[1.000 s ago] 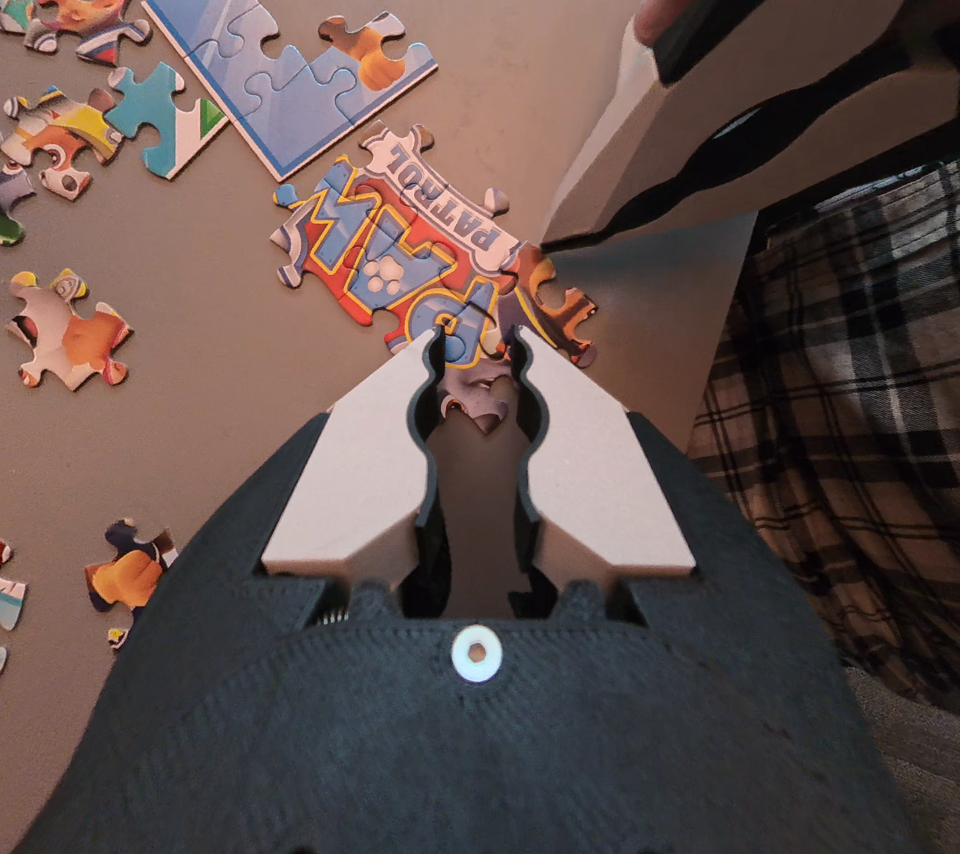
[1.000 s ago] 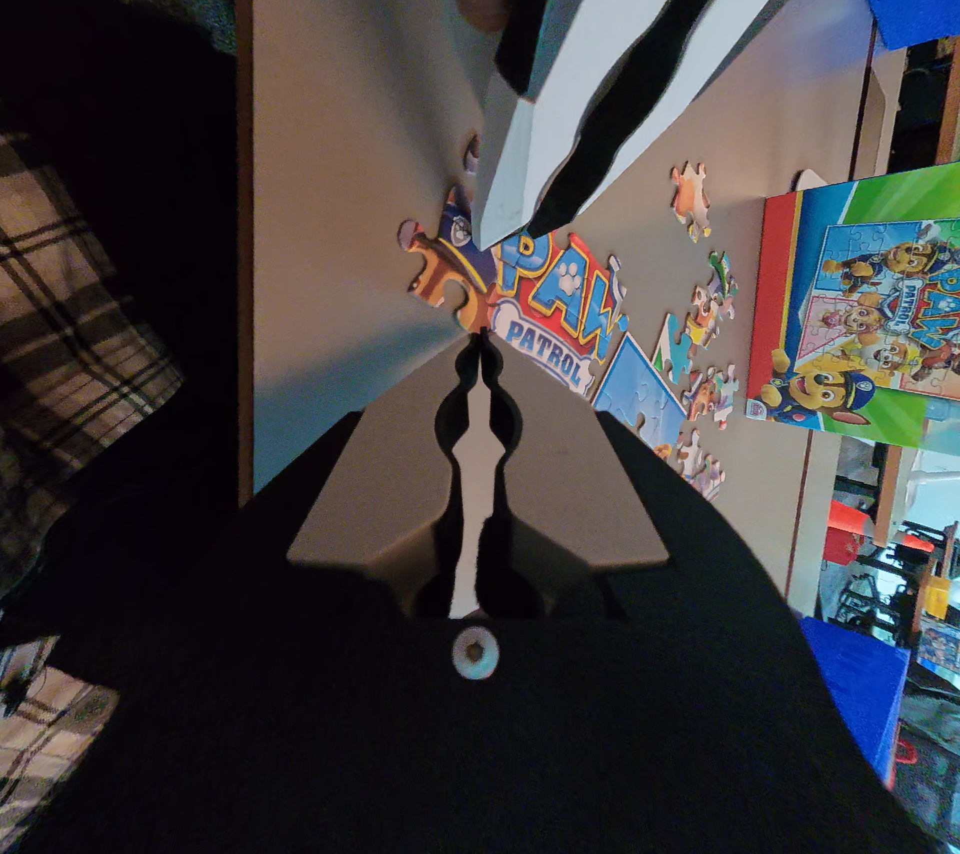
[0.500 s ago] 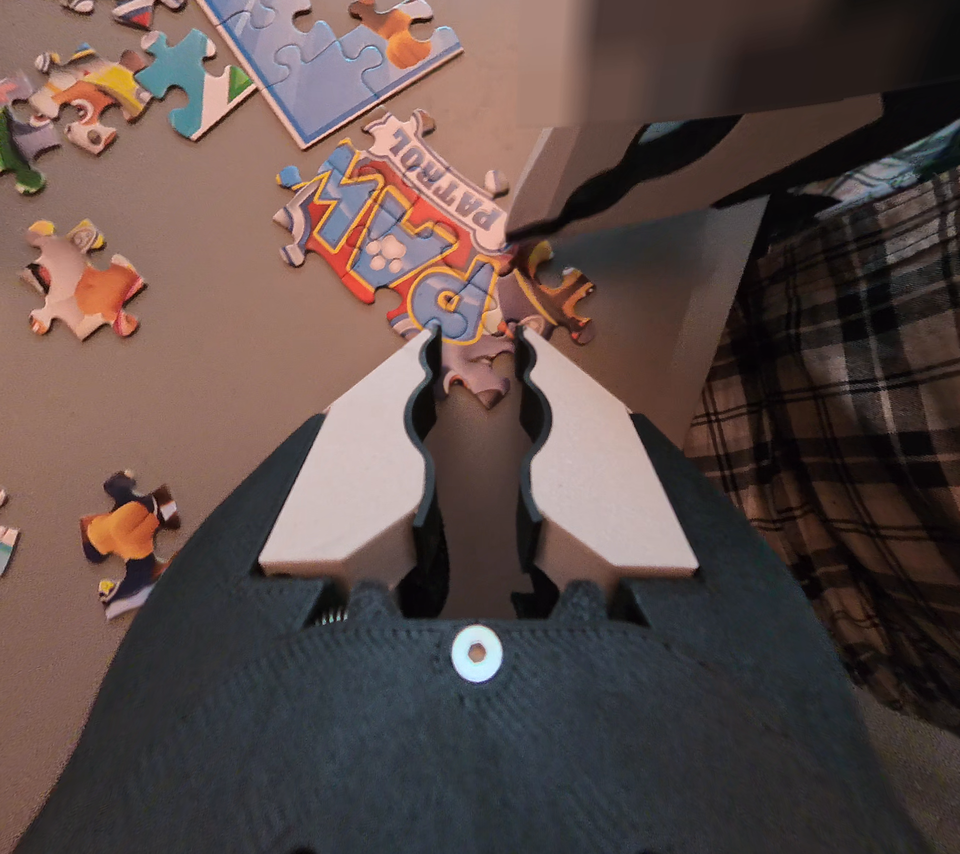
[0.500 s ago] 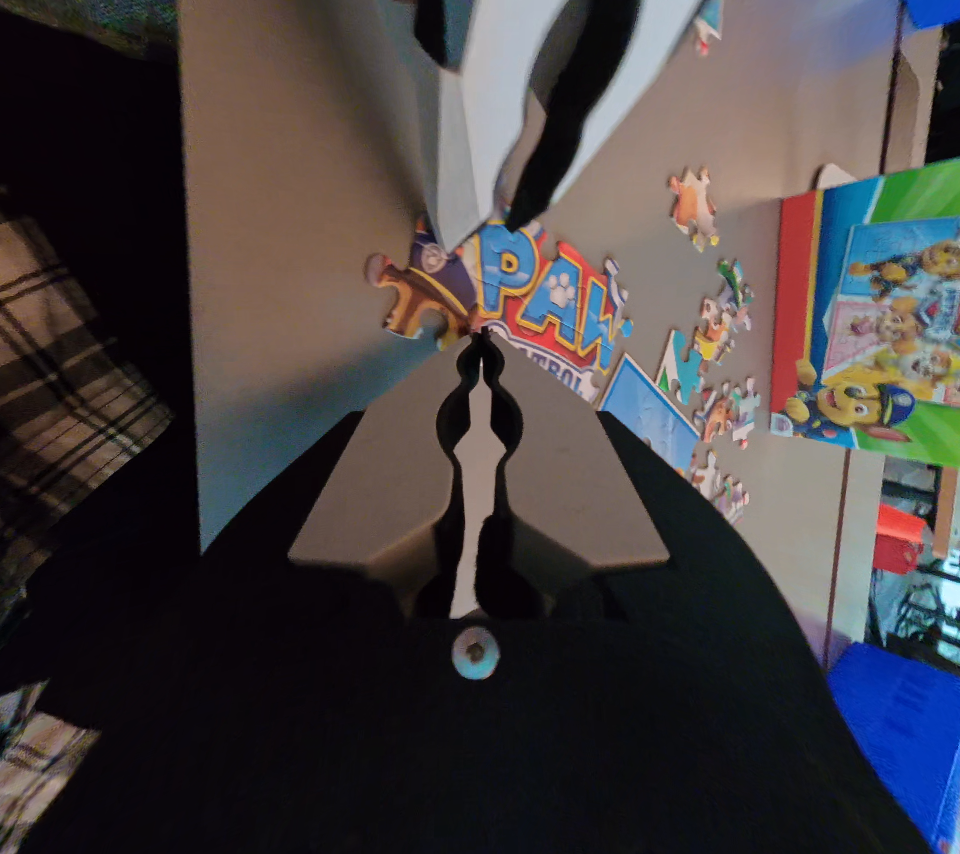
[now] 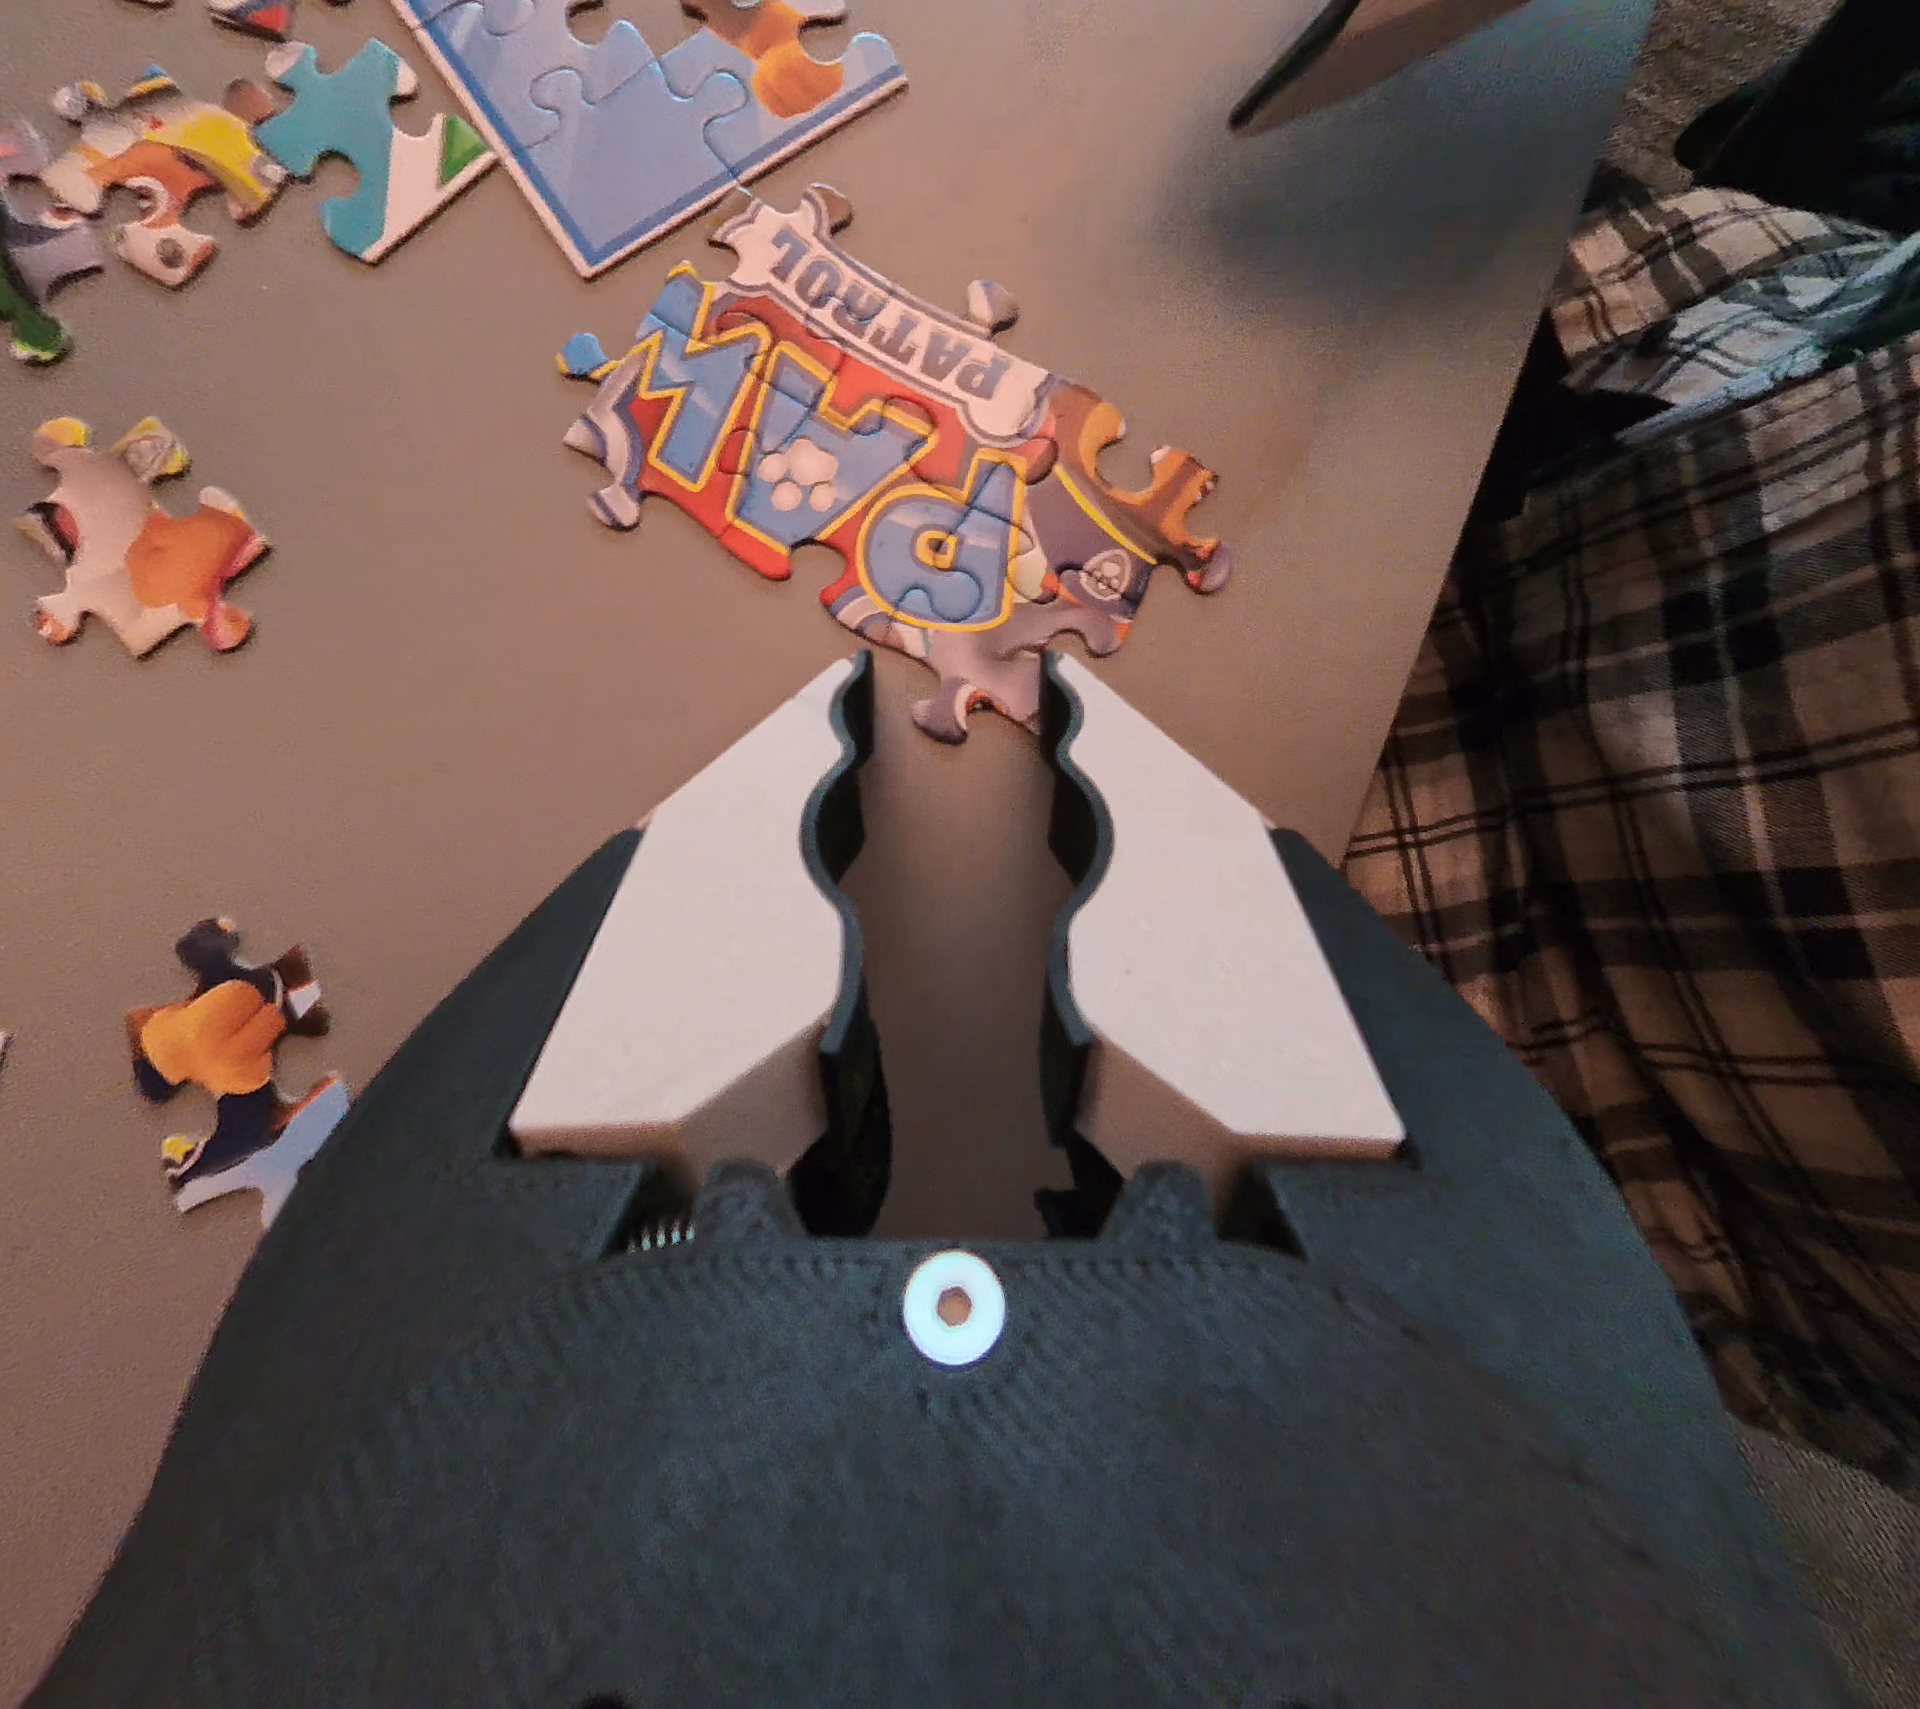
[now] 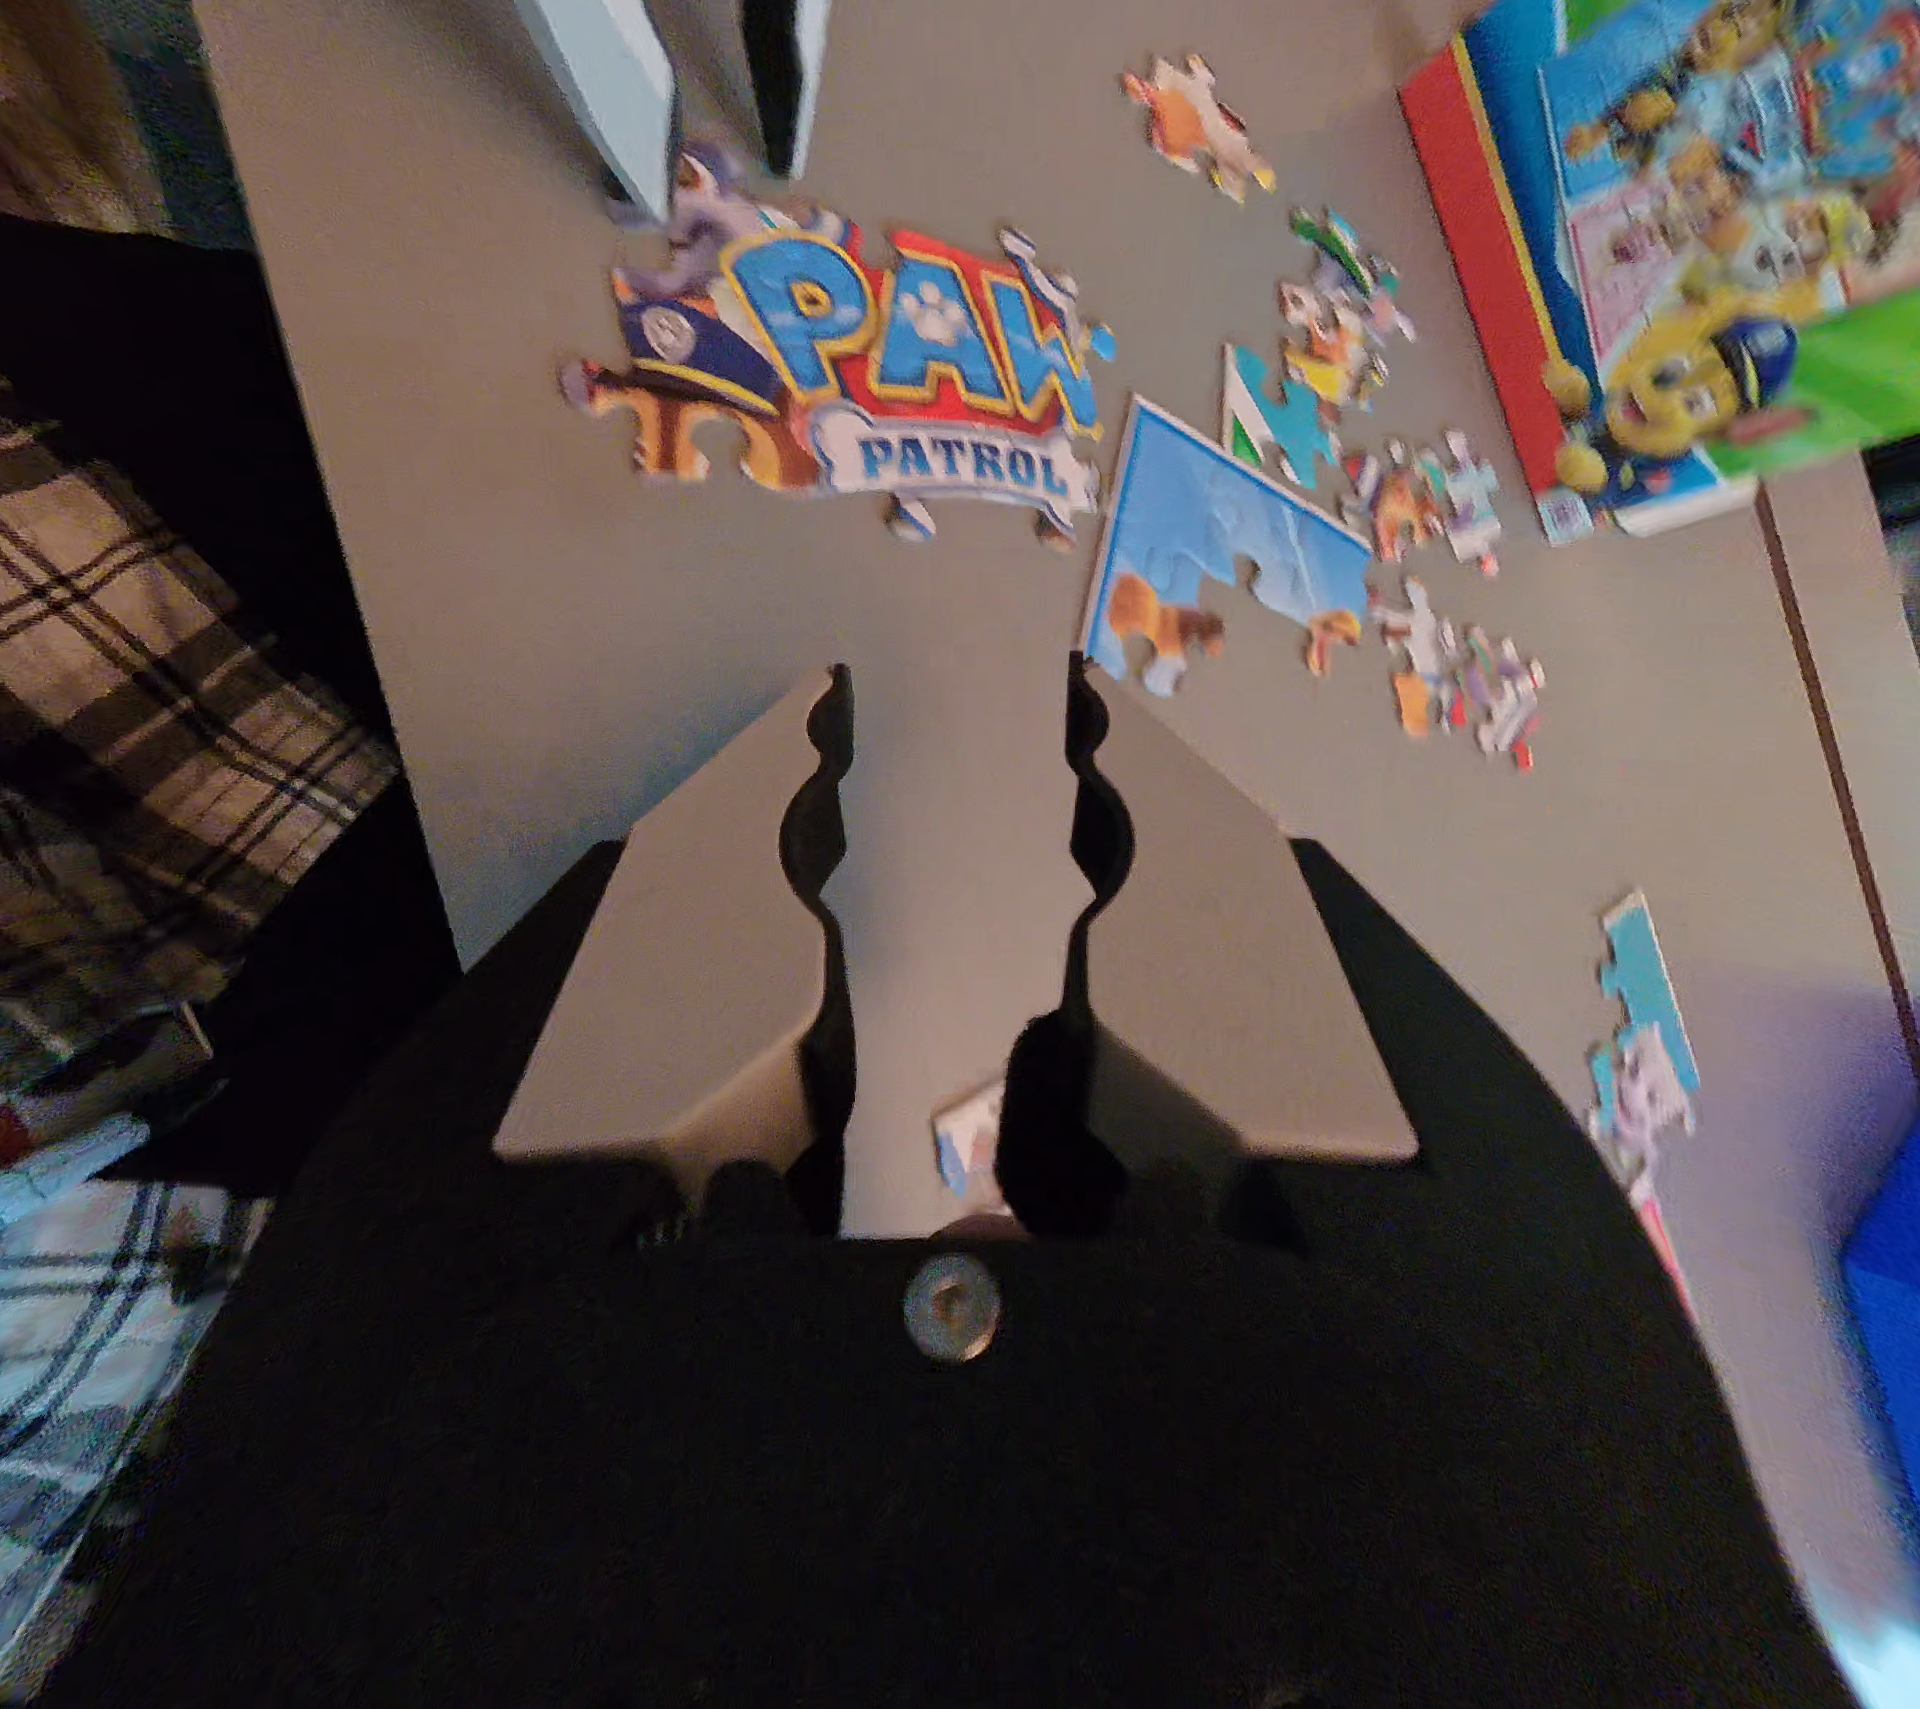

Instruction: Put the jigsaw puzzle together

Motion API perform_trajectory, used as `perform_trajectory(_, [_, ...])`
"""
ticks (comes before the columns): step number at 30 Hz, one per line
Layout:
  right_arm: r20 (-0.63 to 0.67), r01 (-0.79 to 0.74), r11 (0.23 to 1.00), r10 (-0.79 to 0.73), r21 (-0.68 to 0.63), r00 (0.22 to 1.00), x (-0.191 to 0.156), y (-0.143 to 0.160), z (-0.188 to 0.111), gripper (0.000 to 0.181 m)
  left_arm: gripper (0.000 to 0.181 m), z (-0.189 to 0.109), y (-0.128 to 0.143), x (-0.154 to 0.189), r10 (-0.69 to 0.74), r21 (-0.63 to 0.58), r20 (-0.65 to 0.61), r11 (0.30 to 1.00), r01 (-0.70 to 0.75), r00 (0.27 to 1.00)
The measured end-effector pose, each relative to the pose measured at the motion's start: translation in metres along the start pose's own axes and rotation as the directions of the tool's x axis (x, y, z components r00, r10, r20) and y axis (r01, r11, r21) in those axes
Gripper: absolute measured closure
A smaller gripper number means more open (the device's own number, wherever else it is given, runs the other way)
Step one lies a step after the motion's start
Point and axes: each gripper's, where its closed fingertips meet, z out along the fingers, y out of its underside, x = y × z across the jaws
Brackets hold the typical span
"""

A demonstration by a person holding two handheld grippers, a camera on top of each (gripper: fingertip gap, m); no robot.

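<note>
Here the left gripper [image 5: 954, 672] hovers low over the grey table [image 5: 436, 724] with its jaws spread and nothing between them; its fingertips frame the near tab of the joined logo cluster [image 5: 883, 464], a red, blue and yellow block of several locked pieces lying close to the table's right edge. Whether the tips touch that tab cannot be told. Just beyond the cluster lies a pale blue border section [image 5: 603, 90] of joined pieces, its corner almost meeting the logo cluster. Loose pieces are scattered to the left, among them a teal piece [image 5: 353, 142], a white and orange piece [image 5: 135, 537] and an orange and navy piece [image 5: 229, 1057].

The right gripper [image 6: 954, 677] is raised well above the table, jaws wide apart and empty, the picture blurred. In its view the logo cluster [image 6: 862, 371] lies ahead, the blue section [image 6: 1226, 547] to its right, and the puzzle box [image 6: 1683, 225] at the far side. Plaid fabric [image 5: 1662, 724] shows past the table edge.
</note>
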Motion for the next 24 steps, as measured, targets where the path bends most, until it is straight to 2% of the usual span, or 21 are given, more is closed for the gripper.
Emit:
perform_trajectory(2, [-0.021, -0.091, 0.995, 0.091, -0.035, 0.996, 0.011, 0.020, -0.009, 0.137, 0.144, -0.002, -0.011, -0.004, -0.048, 0.037, 0.020, 0.998, 0.047, 0.999])
perform_trajectory(4, [-0.041, -0.194, 0.976, 0.190, -0.098, 0.981, 0.021, 0.047, -0.013, 0.117, 0.129, 0.001, -0.021, -0.006, -0.092, 0.061, 0.034, 0.994, 0.090, 0.995])
perform_trajectory(7, [-0.043, -0.329, 0.940, 0.327, -0.091, 0.944, 0.030, 0.071, -0.017, 0.116, 0.123, 0.019, -0.026, 0.001, -0.166, 0.053, 0.018, 0.985, 0.165, 0.986])
perform_trajectory(9, [-0.042, -0.392, 0.917, 0.389, -0.075, 0.920, 0.033, 0.078, -0.019, 0.117, 0.127, 0.027, -0.028, 0.002, -0.162, 0.056, 0.062, 0.986, 0.159, 0.985])
perform_trajectory(16, [0.025, -0.396, 0.915, 0.399, -0.080, 0.917, 0.026, 0.085, -0.025, 0.128, 0.140, 0.035, -0.037, 0.021, -0.089, 0.039, 0.040, 0.995, 0.087, 0.995])
perform_trajectory(19, [0.029, -0.382, 0.920, 0.386, -0.086, 0.922, 0.027, 0.089, -0.028, 0.125, 0.142, 0.039, -0.041, 0.028, -0.057, 0.032, 0.021, 0.998, 0.056, 0.998])
perform_trajectory(24, [0.159, -0.407, 0.910, 0.415, -0.081, 0.896, 0.008, 0.078, -0.027, 0.129, 0.143, 0.047, -0.051, 0.034, -0.012, 0.028, -0.009, 1.000, 0.013, 1.000])
